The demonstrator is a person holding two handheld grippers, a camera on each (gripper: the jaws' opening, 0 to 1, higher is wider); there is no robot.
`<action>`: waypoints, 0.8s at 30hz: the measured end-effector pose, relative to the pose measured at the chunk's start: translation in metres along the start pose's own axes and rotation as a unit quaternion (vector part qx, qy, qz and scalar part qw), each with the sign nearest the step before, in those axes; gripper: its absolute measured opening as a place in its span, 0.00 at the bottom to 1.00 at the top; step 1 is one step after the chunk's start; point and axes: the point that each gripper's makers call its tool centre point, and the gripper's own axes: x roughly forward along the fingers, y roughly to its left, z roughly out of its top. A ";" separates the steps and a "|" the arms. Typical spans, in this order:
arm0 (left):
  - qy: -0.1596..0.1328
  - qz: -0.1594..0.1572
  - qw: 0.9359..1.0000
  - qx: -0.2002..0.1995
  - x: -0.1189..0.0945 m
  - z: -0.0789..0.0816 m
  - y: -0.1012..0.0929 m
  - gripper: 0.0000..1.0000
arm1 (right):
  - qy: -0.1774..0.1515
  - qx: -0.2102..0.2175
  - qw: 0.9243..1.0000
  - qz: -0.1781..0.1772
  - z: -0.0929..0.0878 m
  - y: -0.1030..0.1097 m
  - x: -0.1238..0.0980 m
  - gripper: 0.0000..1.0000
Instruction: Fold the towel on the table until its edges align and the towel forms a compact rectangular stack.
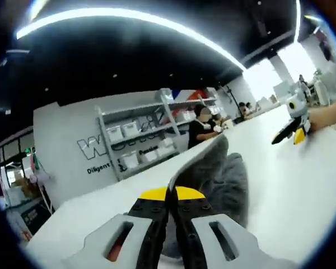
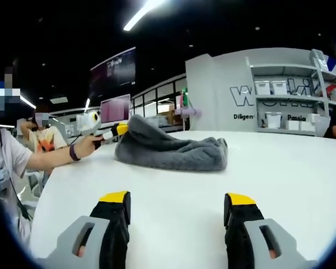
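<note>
Between the closed jaws of the left gripper (image 1: 169, 208), in the left gripper view, a lifted edge of the grey, thick-piled towel (image 1: 224, 179) is pinched, the rest trailing ahead over the white table (image 1: 302, 190). From the right gripper view, the right gripper (image 2: 178, 208) stands wide and empty, the towel (image 2: 171, 150) heaped straight ahead, well apart, long axis crosswise. I judge the left nearer.

Grey towel, white table, black-and-yellow grippers.
Towel (image 2: 171, 151) plain dark grey, no pattern; table (image 2: 280, 168) plain white. Left gripper (image 1: 169, 203) and right gripper (image 2: 179, 216): black jaws, yellow tips, light grey bodies. Shelving (image 1: 140, 137) pale grey with white bins; wall behind it grey with dark lettering. Person's wristband (image 2: 73, 152) dark purple.
</note>
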 end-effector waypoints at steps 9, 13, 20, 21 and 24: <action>0.022 0.016 0.998 -0.048 0.001 -0.023 0.021 0.02 | 0.002 0.014 1.000 -0.013 0.007 -0.020 0.037 0.52; 0.031 0.023 0.998 -0.058 0.000 -0.031 0.027 0.02 | 0.001 0.012 1.000 -0.024 0.011 -0.030 0.056 0.47; 0.044 0.024 0.997 -0.054 0.001 -0.039 0.030 0.02 | -0.003 0.008 0.999 -0.043 0.019 -0.048 0.084 0.42; 0.046 0.024 0.997 -0.053 0.001 -0.040 0.029 0.02 | -0.005 0.010 0.999 -0.047 0.020 -0.052 0.087 0.42; 0.051 0.025 0.997 -0.054 0.001 -0.043 0.028 0.02 | -0.007 0.009 0.998 -0.060 0.023 -0.063 0.095 0.40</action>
